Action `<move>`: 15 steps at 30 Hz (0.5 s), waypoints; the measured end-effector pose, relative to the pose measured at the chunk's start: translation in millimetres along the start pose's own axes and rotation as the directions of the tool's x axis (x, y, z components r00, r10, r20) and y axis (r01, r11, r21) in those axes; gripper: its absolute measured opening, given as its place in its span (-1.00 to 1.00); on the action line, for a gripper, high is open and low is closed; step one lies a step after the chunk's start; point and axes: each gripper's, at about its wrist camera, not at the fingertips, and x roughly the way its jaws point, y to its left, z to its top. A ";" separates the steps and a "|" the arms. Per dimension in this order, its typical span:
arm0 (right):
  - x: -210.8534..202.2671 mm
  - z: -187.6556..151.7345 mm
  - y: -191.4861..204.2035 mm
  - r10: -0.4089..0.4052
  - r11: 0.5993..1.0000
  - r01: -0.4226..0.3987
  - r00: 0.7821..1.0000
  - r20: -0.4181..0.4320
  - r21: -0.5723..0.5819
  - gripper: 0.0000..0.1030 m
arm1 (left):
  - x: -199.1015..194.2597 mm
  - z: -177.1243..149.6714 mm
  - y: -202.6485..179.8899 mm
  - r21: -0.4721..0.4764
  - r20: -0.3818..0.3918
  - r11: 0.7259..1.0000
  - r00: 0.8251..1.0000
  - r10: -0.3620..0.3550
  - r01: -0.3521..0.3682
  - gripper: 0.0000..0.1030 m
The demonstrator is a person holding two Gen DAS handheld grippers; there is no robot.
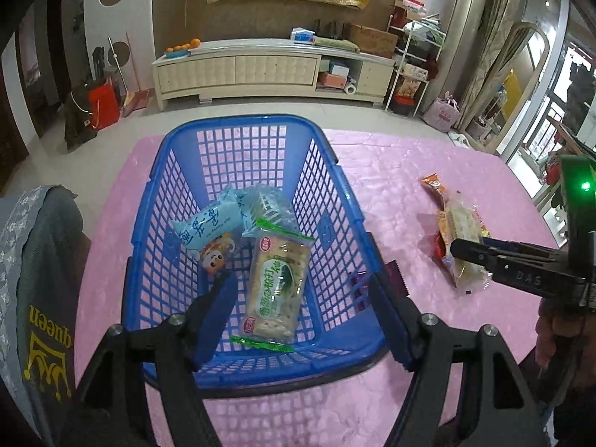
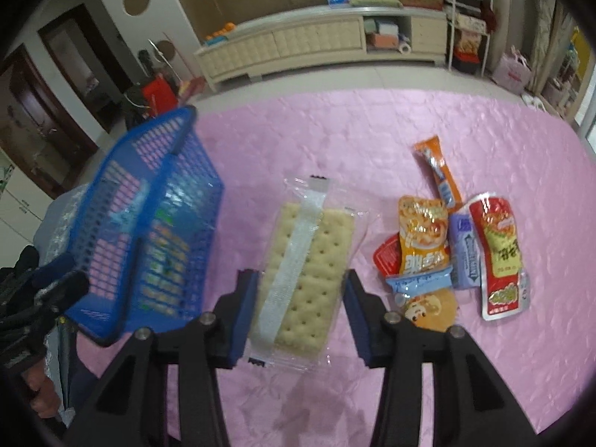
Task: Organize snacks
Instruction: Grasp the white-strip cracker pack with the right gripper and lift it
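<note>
pink tablecloth, cracker pack between right fingers

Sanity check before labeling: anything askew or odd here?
Nothing damaged or spilled. The snack pile on the pink cloth is a loose overlapping heap, still unsorted. The cracker pack sits between the right gripper's fingers.

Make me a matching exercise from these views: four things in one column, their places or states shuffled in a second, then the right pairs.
Things:
1. green-sealed cracker pack
2. clear-wrapped cracker pack
3. orange stick packet
4. left gripper

Places or states:
A. lying on the pink tablecloth at the far end of the snack pile
B. between the right gripper's jaws
C. lying in the blue basket
D. jaws open over the basket, holding nothing

Pairs: 1-C, 2-B, 3-A, 4-D
</note>
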 end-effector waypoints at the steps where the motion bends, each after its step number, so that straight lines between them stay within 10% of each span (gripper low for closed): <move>1: -4.5 0.0 1.0 0.010 1.000 -0.010 1.000 0.008 -0.002 -0.01 | -3.3 -0.5 -2.0 -0.002 0.004 1.000 1.000 0.002 -0.002 0.37; 15: -50.9 19.9 45.2 0.112 0.990 -0.103 0.990 0.087 -0.100 -0.01 | -34.7 5.6 1.3 0.029 0.081 0.998 0.996 0.048 -0.050 0.37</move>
